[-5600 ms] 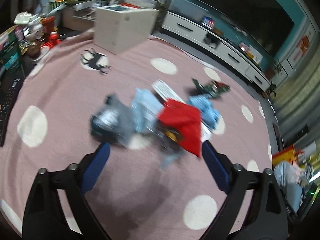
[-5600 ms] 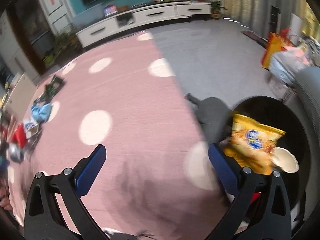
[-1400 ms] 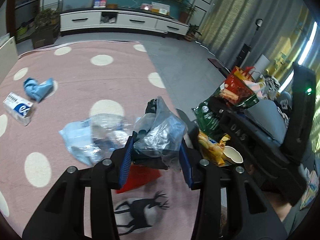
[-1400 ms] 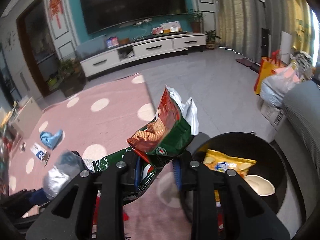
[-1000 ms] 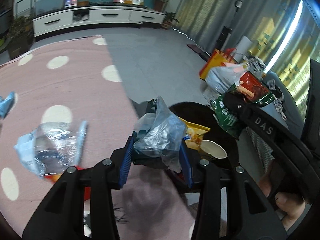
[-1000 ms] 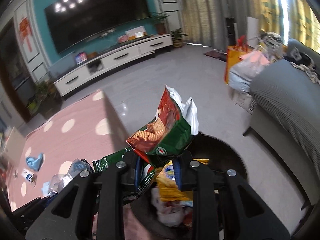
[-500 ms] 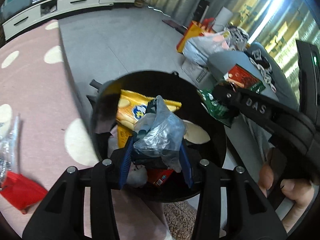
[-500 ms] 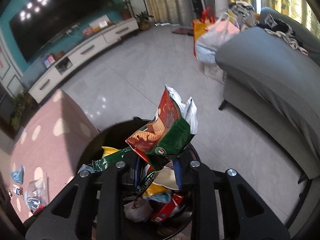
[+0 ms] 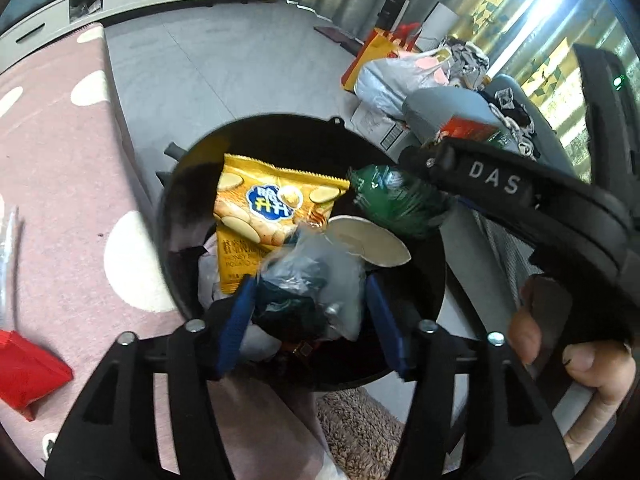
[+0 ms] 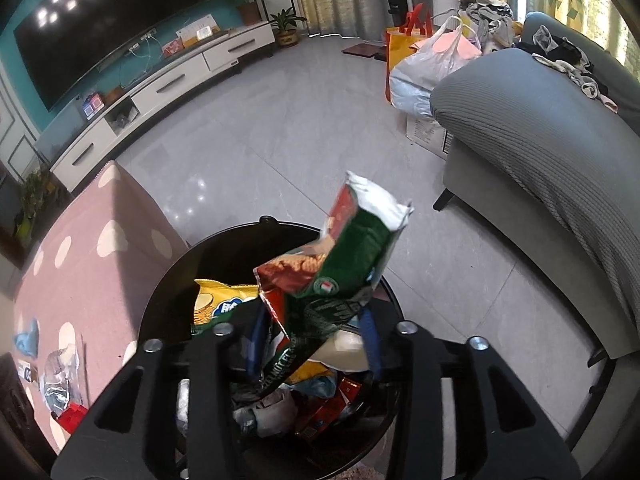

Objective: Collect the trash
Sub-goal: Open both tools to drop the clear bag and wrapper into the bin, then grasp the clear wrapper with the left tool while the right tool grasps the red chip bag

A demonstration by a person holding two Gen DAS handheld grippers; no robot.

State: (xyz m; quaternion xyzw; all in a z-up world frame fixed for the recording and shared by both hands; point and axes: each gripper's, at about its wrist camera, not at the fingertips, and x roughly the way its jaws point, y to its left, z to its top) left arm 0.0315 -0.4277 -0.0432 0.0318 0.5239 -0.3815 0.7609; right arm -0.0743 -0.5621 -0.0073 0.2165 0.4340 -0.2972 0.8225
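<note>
Both tongs swung from the pink rug to above the black bin [image 9: 172,216] and have just been opening. Left tongs [image 9: 308,320] spread, crumpled clear wrapper [image 9: 320,276] loose between the pads, dropping. Right tongs [image 10: 314,344] spread, green-red snack bag [image 10: 340,264] slipping out over the bin. Already binned: yellow chip bag [image 9: 264,216] reading "HONEY", paper cup. Left on the rug [image 9: 56,184]: red packet [image 9: 28,376], clear bag, blue scrap. "DAS" printed on the right tool.
</note>
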